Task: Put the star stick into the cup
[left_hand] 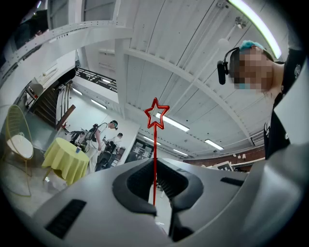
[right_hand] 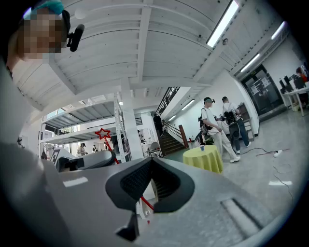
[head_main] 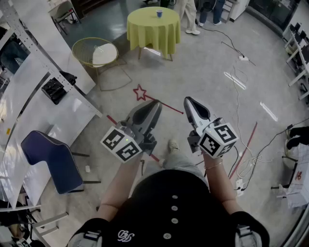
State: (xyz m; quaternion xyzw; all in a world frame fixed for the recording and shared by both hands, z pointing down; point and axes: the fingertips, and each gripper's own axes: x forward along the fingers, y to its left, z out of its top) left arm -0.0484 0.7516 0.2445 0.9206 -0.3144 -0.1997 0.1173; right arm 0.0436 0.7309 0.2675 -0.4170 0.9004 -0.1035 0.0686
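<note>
Carrying step, judging by the layout. Left gripper (head_main: 153, 107) is clamped on the star stick (left_hand: 155, 154), with the star end poking out past the jaws. Right gripper (head_main: 189, 102) has its jaws together with nothing between them; the stick's tail runs near it, outside the pads. Cup (head_main: 159, 13), small and blue, sits on the yellow-green table (head_main: 149, 31), well apart from both grippers across the floor. Nothing is inserted yet. Next move calls for walking to the table, getting the stick's plain end over the cup mouth, lowering it in, then opening the left jaws.
</note>
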